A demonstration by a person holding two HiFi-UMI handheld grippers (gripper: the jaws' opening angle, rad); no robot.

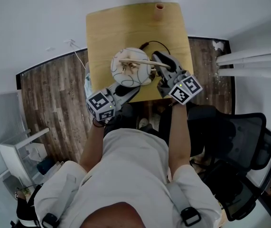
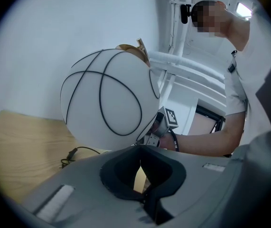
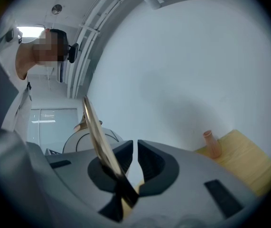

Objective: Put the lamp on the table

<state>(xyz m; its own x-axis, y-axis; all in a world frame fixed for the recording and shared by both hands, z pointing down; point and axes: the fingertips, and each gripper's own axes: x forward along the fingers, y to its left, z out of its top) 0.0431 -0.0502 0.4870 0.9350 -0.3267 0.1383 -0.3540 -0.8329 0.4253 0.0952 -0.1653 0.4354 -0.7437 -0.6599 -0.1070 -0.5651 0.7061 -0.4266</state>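
Lamp of white globe form with black curved lines (image 1: 126, 75) stands at the near middle of the light wooden desk (image 1: 102, 27); its base is hidden. Left tongs (image 2: 142, 167) are clenched on nothing, just near the globe. Right tongs (image 3: 135, 163) are slightly parted; the thin wooden crossbar (image 3: 97, 132) lies against one jaw, unpinched. Judged light and fragile: grip the stiff crossbar, never the shade.

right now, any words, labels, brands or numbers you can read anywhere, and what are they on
No readable text in any view.
left marker cube and right marker cube: black-and-white square patterns only, no letters or digits.
lamp: white globe with thin black curved lines, no print.
vase: plain, no label visible.
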